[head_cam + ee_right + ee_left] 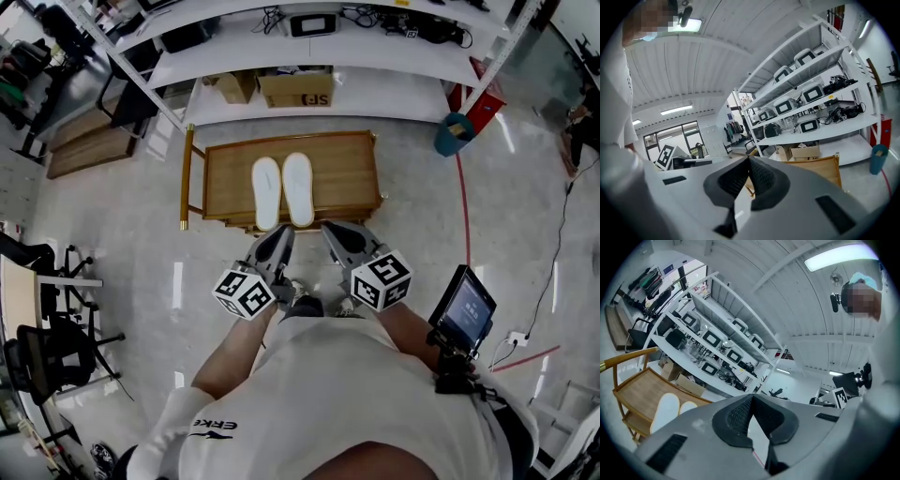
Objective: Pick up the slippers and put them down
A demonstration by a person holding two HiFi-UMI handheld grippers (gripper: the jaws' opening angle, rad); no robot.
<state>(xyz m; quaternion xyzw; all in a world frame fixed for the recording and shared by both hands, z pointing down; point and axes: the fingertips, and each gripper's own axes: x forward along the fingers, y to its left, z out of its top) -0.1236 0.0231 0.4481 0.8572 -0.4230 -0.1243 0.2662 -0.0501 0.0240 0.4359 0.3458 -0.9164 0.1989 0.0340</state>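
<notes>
White slippers (pixel 282 190) lie paired on the wooden worktop (pixel 342 169); left tool (pixel 279 236) and right tool (pixel 336 234), clenched empty, hang clear, so placement seems complete.

two white slippers (pixel 266 192) (pixel 298 188) lying on one wooden trolley (pixel 349 169); two grippers showing, left gripper (pixel 281 234) and right gripper (pixel 335 232), each carrying one marker cube (pixel 245 292) (pixel 382 279); two cardboard boxes (pixel 236 87) (pixel 296 90) sitting on lowest shelf (pixel 394 94); one teal bin (pixel 455 133) standing nearby.

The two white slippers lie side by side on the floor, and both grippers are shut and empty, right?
Not the floor: the head view shows the white slippers side by side on the wooden cart. Left gripper and right gripper are shut and empty.
</notes>
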